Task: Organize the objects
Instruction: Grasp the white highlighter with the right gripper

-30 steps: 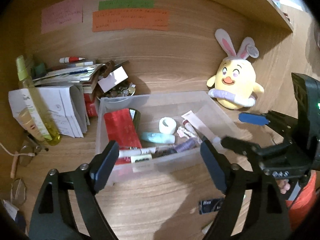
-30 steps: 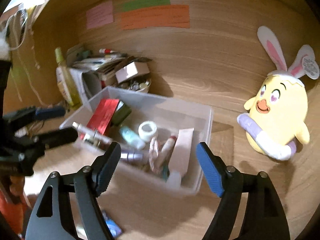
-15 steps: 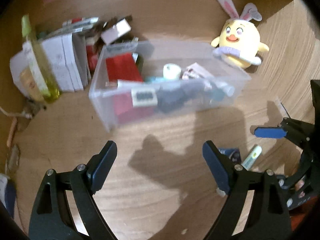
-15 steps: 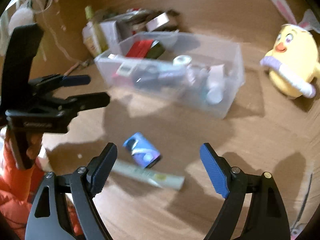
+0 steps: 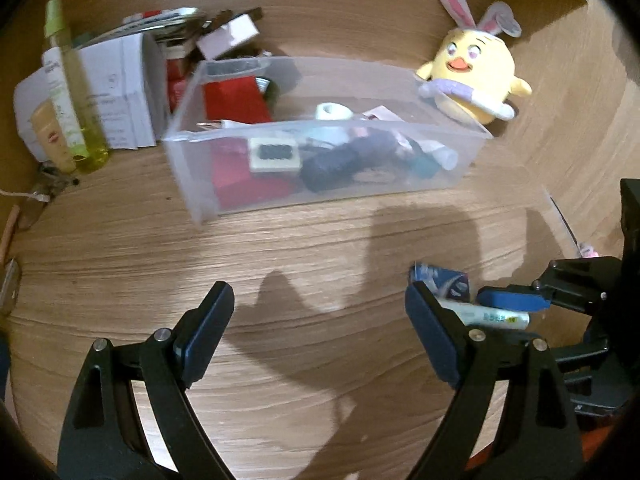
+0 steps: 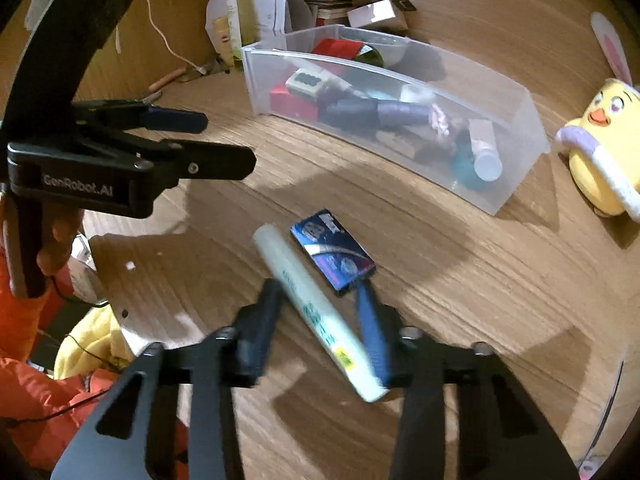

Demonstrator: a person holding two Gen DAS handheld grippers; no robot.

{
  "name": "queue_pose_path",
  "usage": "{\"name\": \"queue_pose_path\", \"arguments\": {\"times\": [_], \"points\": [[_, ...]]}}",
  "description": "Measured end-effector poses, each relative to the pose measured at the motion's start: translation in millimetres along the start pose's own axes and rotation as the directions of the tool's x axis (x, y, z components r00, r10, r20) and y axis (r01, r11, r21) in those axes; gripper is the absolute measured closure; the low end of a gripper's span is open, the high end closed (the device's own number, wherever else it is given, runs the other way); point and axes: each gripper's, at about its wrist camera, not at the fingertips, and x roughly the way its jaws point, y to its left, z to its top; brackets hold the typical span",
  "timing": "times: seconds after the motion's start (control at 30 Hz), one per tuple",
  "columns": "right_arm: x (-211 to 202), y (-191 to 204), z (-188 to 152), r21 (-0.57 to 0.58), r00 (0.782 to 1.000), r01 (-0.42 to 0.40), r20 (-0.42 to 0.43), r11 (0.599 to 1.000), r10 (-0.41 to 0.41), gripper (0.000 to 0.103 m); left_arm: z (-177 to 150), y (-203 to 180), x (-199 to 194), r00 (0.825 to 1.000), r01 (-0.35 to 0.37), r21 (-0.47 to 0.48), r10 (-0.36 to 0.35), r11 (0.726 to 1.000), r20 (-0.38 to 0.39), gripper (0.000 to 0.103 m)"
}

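Note:
A clear plastic bin (image 5: 320, 168) (image 6: 516, 120) holding several small items stands on the wooden desk. A pale tube (image 6: 316, 312) (image 5: 492, 316) and a small blue box (image 6: 332, 256) (image 5: 444, 280) lie on the desk in front of it. My right gripper (image 6: 320, 312) is low over the tube, its fingers either side of it and close, motion-blurred. My left gripper (image 5: 320, 324) is open and empty above bare desk, left of the tube; it shows in the right wrist view (image 6: 224, 144).
A yellow chick plush with bunny ears (image 5: 472, 76) (image 6: 600, 140) sits right of the bin. Left of the bin stand a yellow-green bottle (image 5: 76, 108), white boxes (image 5: 116, 92) and stacked books and papers (image 6: 320, 0). Scissors (image 6: 168, 80) lie at the far left.
Both grippers have pulled back from over the bin toward the desk's front. My right gripper has dropped onto the pale tube and its fingers have narrowed around it.

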Motion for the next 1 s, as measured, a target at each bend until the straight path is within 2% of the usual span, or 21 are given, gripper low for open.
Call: {"name": "queue_pose_path", "arguments": {"times": [0.07, 0.13, 0.43, 0.6, 0.73, 0.9, 1.0], "points": [[-4.9, -3.0, -5.8, 0.014, 1.0, 0.011, 0.009, 1.0, -0.011, 0.086, 0.9, -4.8, 2.8, 1.0, 0.009, 0.013, -0.009, 1.0, -0.005, 0.015], [-8.9, -5.2, -11.7, 0.025, 1.0, 0.024, 0.013, 0.999, -0.024, 0.089, 1.6, -9.7, 5.3, 1.0, 0.022, 0.021, -0.022, 1.0, -0.011, 0.015], [-29.7, -35.4, -34.2, 0.138, 0.996, 0.077, 0.027, 0.987, -0.082, 0.089, 11.4, -45.9, 21.7, 0.995, 0.087, 0.126, -0.079, 0.988, -0.061, 0.015], [-36.9, -52.5, -42.6, 0.196, 0.99, 0.13, 0.028, 0.972, -0.138, 0.089, 20.1, -68.4, 39.5, 0.984, 0.146, 0.148, -0.129, 0.978, -0.119, 0.015], [-40.0, -70.2, -47.1, 0.25, 0.982, 0.173, 0.026, 0.953, -0.185, 0.089, 25.7, -85.3, 51.6, 0.983, 0.142, 0.176, -0.118, 0.974, -0.137, 0.015], [-41.7, -84.8, -44.1, 0.303, 0.978, 0.174, 0.054, 0.937, -0.199, 0.089, 32.7, -98.9, 65.0, 0.982, 0.135, 0.188, -0.106, 0.973, -0.156, 0.015], [-43.3, -89.1, -39.4, 0.32, 0.977, 0.167, 0.075, 0.933, -0.201, 0.089, 35.4, -104.9, 68.2, 0.983, 0.134, 0.199, -0.105, 0.971, -0.148, 0.025]]}}
